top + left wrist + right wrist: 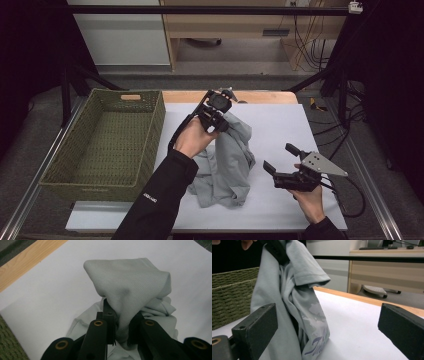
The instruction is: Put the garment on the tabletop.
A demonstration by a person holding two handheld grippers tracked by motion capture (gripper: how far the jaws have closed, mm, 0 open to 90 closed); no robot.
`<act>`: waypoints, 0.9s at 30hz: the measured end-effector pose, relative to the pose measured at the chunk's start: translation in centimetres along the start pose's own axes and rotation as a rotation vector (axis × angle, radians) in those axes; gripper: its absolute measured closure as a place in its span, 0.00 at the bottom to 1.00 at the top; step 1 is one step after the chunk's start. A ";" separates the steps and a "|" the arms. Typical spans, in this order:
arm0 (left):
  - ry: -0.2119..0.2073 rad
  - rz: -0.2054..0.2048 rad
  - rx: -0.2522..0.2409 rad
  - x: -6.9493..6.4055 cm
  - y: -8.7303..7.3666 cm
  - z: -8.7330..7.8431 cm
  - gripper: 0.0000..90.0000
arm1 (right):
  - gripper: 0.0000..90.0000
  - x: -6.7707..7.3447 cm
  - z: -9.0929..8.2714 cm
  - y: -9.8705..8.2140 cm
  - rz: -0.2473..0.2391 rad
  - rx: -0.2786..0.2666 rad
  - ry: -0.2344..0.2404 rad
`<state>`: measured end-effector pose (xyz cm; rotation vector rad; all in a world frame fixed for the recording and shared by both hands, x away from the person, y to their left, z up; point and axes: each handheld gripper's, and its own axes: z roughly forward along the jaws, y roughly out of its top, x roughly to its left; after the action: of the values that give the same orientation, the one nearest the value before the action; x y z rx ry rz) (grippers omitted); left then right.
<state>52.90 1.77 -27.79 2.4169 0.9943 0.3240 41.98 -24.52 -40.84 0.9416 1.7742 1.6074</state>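
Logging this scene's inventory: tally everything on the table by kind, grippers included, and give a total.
Grey T-shirt: 1
Green woven basket: 1
Grippers: 2, the left gripper and the right gripper
Total: 4

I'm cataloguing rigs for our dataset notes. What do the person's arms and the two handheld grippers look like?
Both grippers, left gripper and right gripper, are black with blocky jaws. The right carries a grey three-cornered plate and trails a black cable. The black sleeve bears small white lettering.
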 end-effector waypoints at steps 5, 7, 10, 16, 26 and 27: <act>-0.017 0.003 -0.027 0.2 -1.2 0.9 0.89 | 0.03 -0.8 -0.6 -0.6 -0.020 0.017 -0.014; -0.029 -0.009 -0.062 0.3 -2.3 1.7 0.88 | 0.02 -0.9 -0.8 -0.7 -0.004 0.026 -0.019; -0.025 0.002 -0.080 0.4 -3.4 2.6 0.88 | 0.02 -1.2 -1.0 -1.0 -0.011 0.034 -0.024; -0.067 0.014 -0.098 -0.1 -5.3 4.3 0.85 | 0.02 -1.3 -1.2 -1.3 0.014 0.041 -0.029; -0.096 0.005 -0.177 -0.2 -6.0 3.3 0.44 | 0.02 -1.6 -1.5 -1.3 0.019 0.034 -0.024; -0.084 0.003 -0.231 -0.4 -6.2 2.4 0.38 | 0.01 -1.6 -1.5 -1.3 0.021 0.029 -0.022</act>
<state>49.92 4.37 -33.15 2.2047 0.8661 0.3178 41.59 -26.73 -41.99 0.9902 1.7828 1.5824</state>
